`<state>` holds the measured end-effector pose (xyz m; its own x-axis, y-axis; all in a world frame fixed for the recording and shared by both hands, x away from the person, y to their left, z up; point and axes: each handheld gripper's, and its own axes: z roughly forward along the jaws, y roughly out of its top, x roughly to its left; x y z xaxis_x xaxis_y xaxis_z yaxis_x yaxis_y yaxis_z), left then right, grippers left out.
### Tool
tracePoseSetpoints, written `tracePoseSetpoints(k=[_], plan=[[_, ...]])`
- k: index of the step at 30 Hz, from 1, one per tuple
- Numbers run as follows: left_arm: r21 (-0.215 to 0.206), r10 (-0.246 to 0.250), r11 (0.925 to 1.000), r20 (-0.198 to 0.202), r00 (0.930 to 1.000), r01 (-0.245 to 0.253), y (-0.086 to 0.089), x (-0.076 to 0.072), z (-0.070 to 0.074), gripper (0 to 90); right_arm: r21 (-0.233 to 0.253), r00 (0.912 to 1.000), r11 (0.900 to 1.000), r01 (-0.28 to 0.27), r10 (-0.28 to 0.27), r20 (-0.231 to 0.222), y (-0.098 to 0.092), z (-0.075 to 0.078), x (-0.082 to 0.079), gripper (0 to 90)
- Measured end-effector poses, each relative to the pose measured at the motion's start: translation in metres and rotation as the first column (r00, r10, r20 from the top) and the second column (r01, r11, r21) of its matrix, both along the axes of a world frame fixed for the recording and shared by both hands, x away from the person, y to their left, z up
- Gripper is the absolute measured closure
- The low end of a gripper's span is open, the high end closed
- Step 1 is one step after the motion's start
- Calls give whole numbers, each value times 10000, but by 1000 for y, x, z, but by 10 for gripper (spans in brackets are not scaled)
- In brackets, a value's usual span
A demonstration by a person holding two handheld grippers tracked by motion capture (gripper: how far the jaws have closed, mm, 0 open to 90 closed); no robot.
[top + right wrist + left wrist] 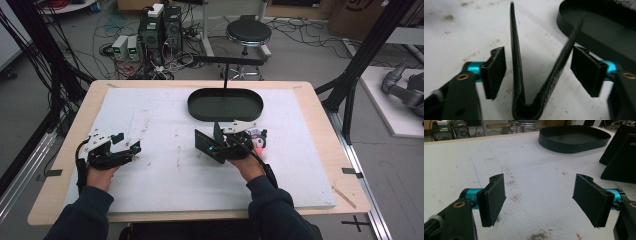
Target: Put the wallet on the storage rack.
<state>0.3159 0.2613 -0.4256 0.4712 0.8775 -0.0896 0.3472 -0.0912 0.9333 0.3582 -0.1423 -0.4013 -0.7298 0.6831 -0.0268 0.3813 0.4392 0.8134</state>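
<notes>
- My left gripper [540, 202] hovers over the white mat [165, 165], jaws spread wide, holding nothing.
- My right gripper [539, 72] is spread too; a black wallet [534, 75] stands half open in a V between its jaws.
- A black oval tray [225, 105] sits just beyond.

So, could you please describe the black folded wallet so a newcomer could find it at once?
Start at the white mat, then find the black oval tray at its far side. Just nearer stands the wallet, between the right gripper's open jaws: V-shaped, unlike the flat tray.
</notes>
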Motion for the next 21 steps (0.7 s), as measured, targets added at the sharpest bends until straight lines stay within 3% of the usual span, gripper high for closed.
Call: tracePoseSetpoints(k=[4, 7, 14, 18, 21], plan=[[-28, 44, 10000, -5, 10000, -44, 1, 0, 0, 255, -167, 9994, 9998, 146, -151, -311, -1, -2, 1, 590], [-29, 64, 10000, 3, 10000, -64, 1, -1, 0, 256, -222, 9996, 9997, 98, -104, -265, -4, 1, 0, 758], [-38, 60, 10000, -6, 10000, -60, 1, 0, 0, 256, -211, 9997, 9998, -15, 10, -259, -5, 6, 2, 786], [-65, 41, 10000, -17, 10000, -41, 1, 0, 0, 256, 213, 10000, 9998, -23, 24, -55, -9, 14, 6, 786], [-26, 25, 10000, -34, 10000, -25, 1, 0, 0, 256, 191, 10000, 9998, 98, -98, 6, -13, 19, 8, 786]])
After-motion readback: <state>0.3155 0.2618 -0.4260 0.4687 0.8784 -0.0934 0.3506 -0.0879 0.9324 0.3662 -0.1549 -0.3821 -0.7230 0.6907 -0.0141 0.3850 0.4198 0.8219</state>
